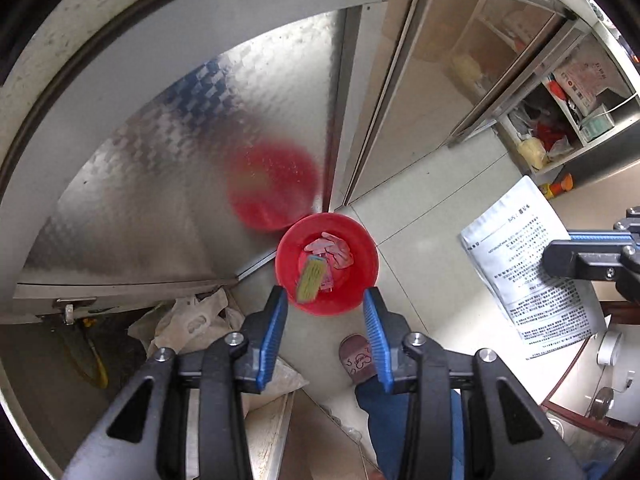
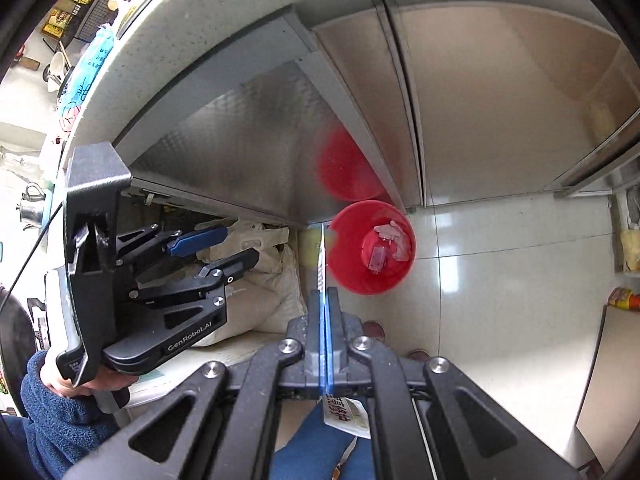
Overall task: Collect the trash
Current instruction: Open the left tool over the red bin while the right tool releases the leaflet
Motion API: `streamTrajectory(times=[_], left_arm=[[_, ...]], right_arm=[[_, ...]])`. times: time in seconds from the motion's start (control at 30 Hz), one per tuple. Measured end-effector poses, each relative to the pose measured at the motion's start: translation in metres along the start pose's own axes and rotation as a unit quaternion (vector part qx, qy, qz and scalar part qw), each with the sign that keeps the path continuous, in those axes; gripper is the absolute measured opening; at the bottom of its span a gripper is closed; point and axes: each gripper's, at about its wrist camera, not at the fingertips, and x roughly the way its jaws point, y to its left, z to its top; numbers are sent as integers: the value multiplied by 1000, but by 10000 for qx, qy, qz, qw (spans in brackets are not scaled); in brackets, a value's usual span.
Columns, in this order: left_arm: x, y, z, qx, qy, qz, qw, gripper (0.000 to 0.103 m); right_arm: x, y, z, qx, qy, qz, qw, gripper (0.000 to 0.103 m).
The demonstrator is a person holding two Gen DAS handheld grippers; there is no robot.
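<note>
The left hand-held gripper (image 1: 325, 300) hangs above the floor (image 1: 432, 264) with its blue pads (image 1: 276, 334) spread wide and nothing between them. In the left wrist view the red bin (image 1: 362, 276) sits at 12 o'clock from the gripper tips, framed in the gap between the pads though well below them, standing on the floor tiles just beside the lower corner of a steel cabinet door (image 1: 192, 184) that mirrors it as a red blur. Inside the bin lie pink scraps (image 1: 334, 250) and a yellow-green wrapper (image 1: 309, 282) leaning against the inner wall. The right hand-held gripper (image 1: 560, 258) enters that view at 3 o'clock, pinching a white printed pouch (image 1: 528, 264) that hangs flat and tilted, well apart from the bin. In the right wrist view the right hand-held gripper (image 2: 324, 292) has its pads pressed together on the pouch (image 2: 321, 256), seen edge-on as a thin strip rising toward 12 o'clock; the bin (image 2: 352, 276) lies just to the 1 o'clock side of that edge, lower down on the floor. The left hand-held gripper (image 2: 236, 246) shows at 9 o'clock, spread open, over a pale sack (image 2: 276, 292).
</note>
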Motion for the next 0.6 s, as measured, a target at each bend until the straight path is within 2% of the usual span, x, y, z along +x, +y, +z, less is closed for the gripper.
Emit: streamTrajectory(times=[0.13,0.23,0.3,0.43,0.5,0.6], left_arm=[[-5,5,-5,-106,-122,49,9999,45],[-13,18,-11,-352,-208,-54,9991,65],[-18,28,-18,-617,-267,-105,9977,82],[-27,42,-28,-845,-346,-105,9958,88],[-28,42,-31,-801,-322,98,9962,101],[-24,36,-34,-601,-344,603,9958,103]], right_arm=[[5,3,2,-14,-1,12,10000,0],[6,3,6,-23,-16,31,10000,0],[7,4,7,-53,-4,44,10000,0],[15,8,9,-184,37,105,9998,0],[24,11,10,-259,65,140,9995,0],[40,17,12,-358,85,185,9992,0]])
